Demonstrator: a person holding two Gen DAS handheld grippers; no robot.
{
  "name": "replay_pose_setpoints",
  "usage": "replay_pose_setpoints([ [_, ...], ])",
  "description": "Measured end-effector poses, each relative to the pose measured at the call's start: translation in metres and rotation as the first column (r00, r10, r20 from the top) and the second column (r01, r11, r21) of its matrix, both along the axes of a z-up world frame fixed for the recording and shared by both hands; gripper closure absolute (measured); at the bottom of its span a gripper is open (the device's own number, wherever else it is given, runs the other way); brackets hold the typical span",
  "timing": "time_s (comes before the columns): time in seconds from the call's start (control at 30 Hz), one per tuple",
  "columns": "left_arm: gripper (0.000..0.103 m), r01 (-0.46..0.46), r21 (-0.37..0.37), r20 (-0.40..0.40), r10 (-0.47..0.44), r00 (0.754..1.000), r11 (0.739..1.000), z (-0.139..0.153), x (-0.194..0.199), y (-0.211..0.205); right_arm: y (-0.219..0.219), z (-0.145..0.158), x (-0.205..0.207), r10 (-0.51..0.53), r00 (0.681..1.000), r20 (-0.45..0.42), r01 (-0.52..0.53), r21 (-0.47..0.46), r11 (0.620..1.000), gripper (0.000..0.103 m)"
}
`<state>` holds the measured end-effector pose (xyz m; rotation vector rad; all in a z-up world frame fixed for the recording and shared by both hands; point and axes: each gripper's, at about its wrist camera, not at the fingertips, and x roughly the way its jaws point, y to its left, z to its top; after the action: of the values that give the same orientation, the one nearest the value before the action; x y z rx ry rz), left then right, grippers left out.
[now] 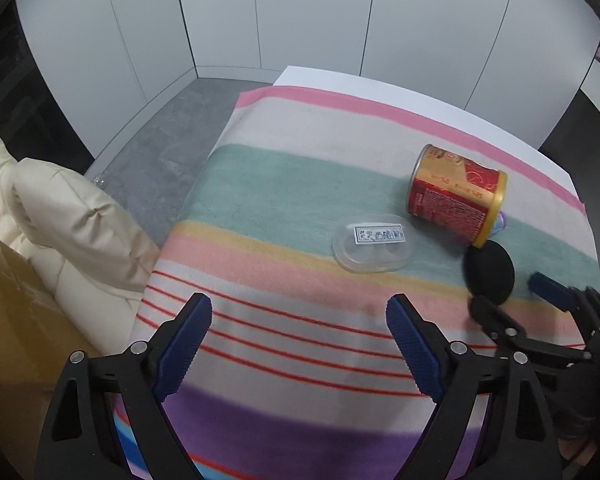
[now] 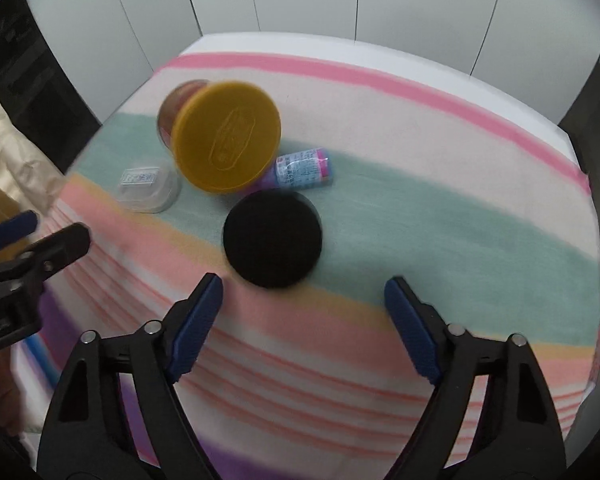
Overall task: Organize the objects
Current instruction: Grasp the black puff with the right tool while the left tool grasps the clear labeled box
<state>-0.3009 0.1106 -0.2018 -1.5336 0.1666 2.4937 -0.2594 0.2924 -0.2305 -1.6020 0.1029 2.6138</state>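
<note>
A red and gold can with a yellow lid lies on its side on the striped blanket. A clear plastic case with a white label lies left of it. A black round puff lies in front of the can, and a small purple tube lies behind the puff. My left gripper is open and empty, short of the case. My right gripper is open and empty, just short of the puff; it also shows in the left wrist view.
The blanket covers a white table near white wall panels. A cream padded jacket lies left of the table over a brown box. Grey floor shows beyond. The left gripper shows at the left edge of the right wrist view.
</note>
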Motion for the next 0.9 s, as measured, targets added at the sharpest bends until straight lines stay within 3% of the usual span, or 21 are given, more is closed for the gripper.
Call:
replay_pose_setpoints([
  [0.03, 0.012, 0.006, 0.008, 0.000, -0.006, 1.000, 1.000, -0.002, -0.002, 0.001, -0.006, -0.002, -0.004, 0.024, 1.000, -0.010, -0.024, 0.028, 0.999, 0.021],
  [0.17, 0.012, 0.031, 0.026, 0.001, -0.031, 1.000, 0.999, -0.006, -0.009, 0.014, -0.010, 0.002, -0.008, 0.069, 0.996, -0.055, -0.067, 0.038, 0.997, 0.049],
  [0.2, 0.012, 0.038, 0.032, 0.000, -0.038, 0.999, 0.999, -0.007, -0.012, 0.018, -0.009, 0.003, -0.008, 0.069, 0.996, -0.056, -0.067, 0.038, 0.997, 0.052],
  [0.47, 0.014, 0.058, -0.019, 0.023, -0.057, 0.998, 0.998, -0.024, -0.032, 0.059, 0.022, 0.005, 0.007, 0.001, 0.999, -0.040, -0.001, -0.002, 1.000, 0.054],
  [0.57, 0.026, 0.050, -0.023, 0.019, -0.050, 0.999, 0.998, -0.026, -0.036, 0.065, 0.034, 0.006, 0.012, -0.022, 1.000, -0.023, 0.021, -0.014, 1.000, 0.054],
  [0.63, 0.044, 0.067, -0.023, 0.011, -0.066, 0.998, 0.998, -0.023, -0.033, 0.067, 0.039, 0.007, 0.019, -0.034, 0.999, -0.010, 0.033, -0.017, 0.999, 0.055],
  [0.9, 0.044, 0.111, -0.045, 0.015, -0.110, 0.994, 0.993, -0.009, -0.007, 0.072, 0.059, 0.017, 0.039, -0.079, 0.997, 0.012, 0.080, -0.051, 0.995, 0.054],
])
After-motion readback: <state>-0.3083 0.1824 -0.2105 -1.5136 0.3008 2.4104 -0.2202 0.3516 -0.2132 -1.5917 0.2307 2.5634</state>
